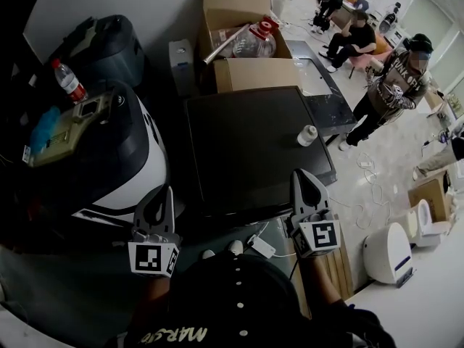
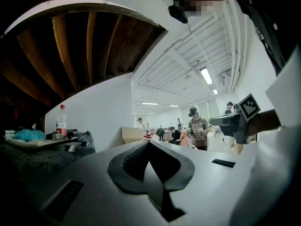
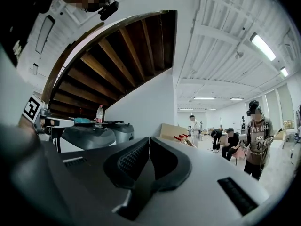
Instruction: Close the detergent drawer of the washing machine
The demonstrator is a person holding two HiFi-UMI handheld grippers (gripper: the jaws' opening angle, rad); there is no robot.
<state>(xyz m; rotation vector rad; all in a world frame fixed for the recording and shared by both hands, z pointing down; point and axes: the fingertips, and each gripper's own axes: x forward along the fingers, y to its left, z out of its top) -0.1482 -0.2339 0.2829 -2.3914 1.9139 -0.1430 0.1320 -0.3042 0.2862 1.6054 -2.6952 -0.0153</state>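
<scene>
A dark flat-topped appliance (image 1: 246, 147) stands in front of me in the head view; no detergent drawer shows in any view. My left gripper (image 1: 165, 194) is held up near its front left corner, jaws together and nothing between them. My right gripper (image 1: 303, 176) hangs over the front right corner, also shut and empty. In the left gripper view the left gripper (image 2: 148, 142) points level into the room, its tips meeting. In the right gripper view the right gripper (image 3: 149, 139) points the same way, pads closed.
A small white bottle (image 1: 307, 135) stands on the dark top. A black and white rounded machine (image 1: 109, 151) with a water bottle (image 1: 69, 80) is at left. Open cardboard boxes (image 1: 239, 20) stand behind. Several people (image 1: 391, 85) are at right, with cables and a white appliance (image 1: 388, 252) on the floor.
</scene>
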